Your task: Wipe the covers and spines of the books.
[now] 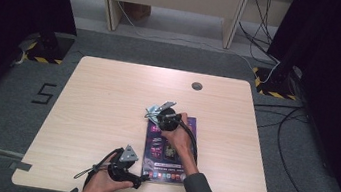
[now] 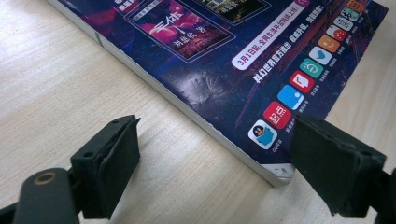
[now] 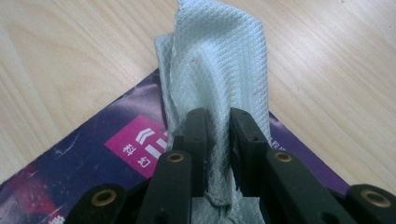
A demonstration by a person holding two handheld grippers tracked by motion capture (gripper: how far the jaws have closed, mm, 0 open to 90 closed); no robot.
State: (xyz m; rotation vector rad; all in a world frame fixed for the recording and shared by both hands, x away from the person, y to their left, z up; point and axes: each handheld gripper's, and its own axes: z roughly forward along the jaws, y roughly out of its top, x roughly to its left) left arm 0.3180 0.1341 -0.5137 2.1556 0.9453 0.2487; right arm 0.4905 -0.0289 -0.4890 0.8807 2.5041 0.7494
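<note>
A book with a dark purple printed cover (image 1: 157, 147) lies flat on the wooden table (image 1: 107, 97), near its front edge. My right gripper (image 1: 155, 115) is at the book's far left corner. In the right gripper view my right gripper (image 3: 219, 116) is shut on a pale blue-green waffle-weave cloth (image 3: 219, 56), which drapes forward over the corner of the book (image 3: 93, 158) onto the table. My left gripper (image 1: 142, 180) is at the near left corner. In the left gripper view my left gripper (image 2: 215, 126) is open and straddles that corner of the book (image 2: 196, 70), one jaw over the bare wood and one over the cover.
A round cable grommet (image 1: 196, 85) sits in the tabletop at the back. Grey carpet surrounds the table, with black cables (image 1: 291, 158) trailing on the right and a floor mark like a "5" (image 1: 43, 93) on the left. A wooden frame (image 1: 171, 5) stands behind.
</note>
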